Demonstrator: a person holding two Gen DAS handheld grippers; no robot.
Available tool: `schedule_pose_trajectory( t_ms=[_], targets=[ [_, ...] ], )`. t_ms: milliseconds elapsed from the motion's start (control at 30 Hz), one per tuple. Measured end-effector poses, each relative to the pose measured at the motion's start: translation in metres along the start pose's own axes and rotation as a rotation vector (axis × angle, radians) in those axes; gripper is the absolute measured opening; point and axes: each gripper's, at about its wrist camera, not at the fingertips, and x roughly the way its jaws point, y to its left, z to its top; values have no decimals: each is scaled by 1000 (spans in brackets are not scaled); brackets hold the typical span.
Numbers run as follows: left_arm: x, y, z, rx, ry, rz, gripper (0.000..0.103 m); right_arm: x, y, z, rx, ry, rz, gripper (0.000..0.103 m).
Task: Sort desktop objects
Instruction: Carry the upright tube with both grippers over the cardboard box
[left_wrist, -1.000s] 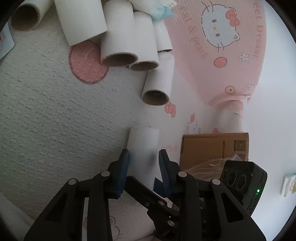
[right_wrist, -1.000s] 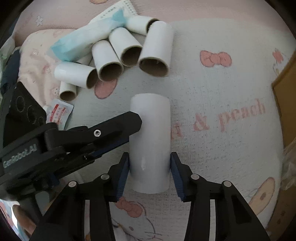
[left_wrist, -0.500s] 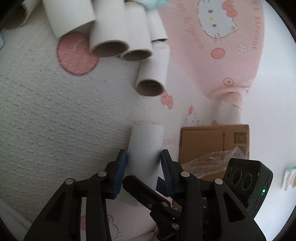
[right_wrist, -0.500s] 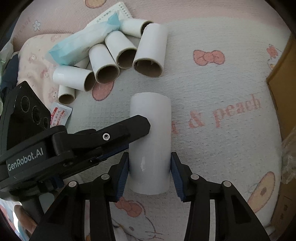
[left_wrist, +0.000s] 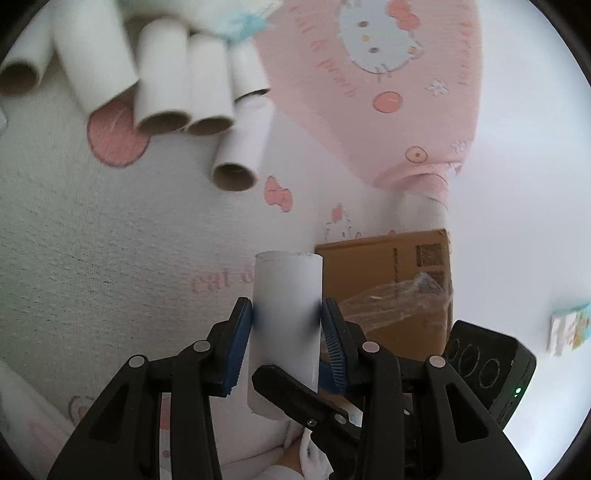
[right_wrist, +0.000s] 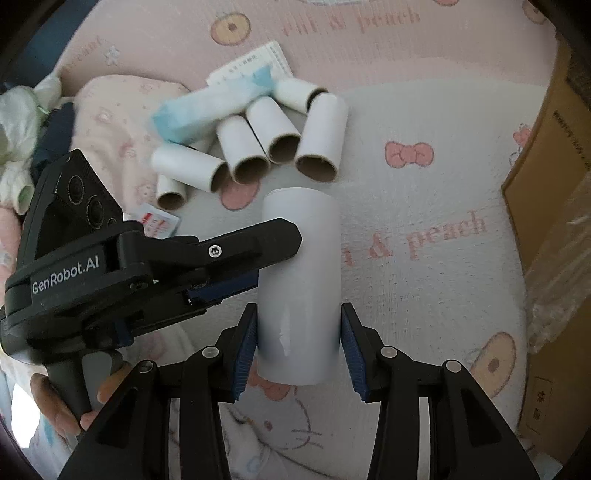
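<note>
A wide white cardboard tube (left_wrist: 286, 295) (right_wrist: 301, 266) is held between both grippers, lifted a little off the white and pink cartoon blanket (right_wrist: 406, 206). My left gripper (left_wrist: 286, 321) has its blue pads pressed on the tube's two sides near the middle. My right gripper (right_wrist: 298, 332) clamps the tube's near end from the other direction. In the right wrist view the left gripper (right_wrist: 277, 258) reaches in from the left, one finger lying across the tube. In the left wrist view one right gripper finger (left_wrist: 295, 391) crosses the tube's lower end.
Several smaller cardboard tubes (right_wrist: 258, 147) (left_wrist: 177, 85) lie in a pile farther back, with a blue tissue pack (right_wrist: 207, 107) on them. A brown cardboard box (left_wrist: 388, 266) (right_wrist: 546, 184) with clear plastic stands at the right. A small sachet (right_wrist: 157, 223) lies by the pile. A hand (right_wrist: 55, 410) holds the left gripper's handle.
The left gripper's pads, first apart from the lying tube, now press on it. Both grippers have risen with the tube, and the pile looks farther away.
</note>
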Motion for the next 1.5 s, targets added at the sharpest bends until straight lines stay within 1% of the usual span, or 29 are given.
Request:
schedule_pose_trajectory(
  t_ms=[200,367,433,533,633,767,933,1000,1067,1167,1300,1500],
  targets=[
    [-9,-47,-2,140,-5,61,42,-26,-3,-2,15,-65,35,41],
    [-14,-84,-5,226,-18,127,43,-51,-5,2,17,-117,70,41],
    [-18,-96,-6,242,-23,141,43,-62,-4,2,7,-138,74,41],
    [-23,-112,-6,241,-38,148,43,-82,-5,0,-6,-179,83,41],
    [-22,-129,-8,265,-37,149,43,-97,-9,1,2,-220,97,41],
    [-13,-157,-11,330,-20,165,43,-115,-19,3,18,-270,105,41],
    [-2,-194,-16,380,-5,173,43,-138,-36,1,40,-325,116,41],
    [-1,-208,-21,429,-8,165,43,-150,-43,1,56,-351,128,41],
    [3,-227,-26,485,3,163,43,-165,-49,0,51,-388,117,41],
    [12,-248,-30,529,21,161,43,-183,-58,-3,40,-425,94,41],
    [29,-271,-34,594,42,166,44,-200,-73,-3,47,-457,62,41],
    [50,-297,-37,662,79,164,47,-219,-97,2,79,-477,46,41]
  ],
)
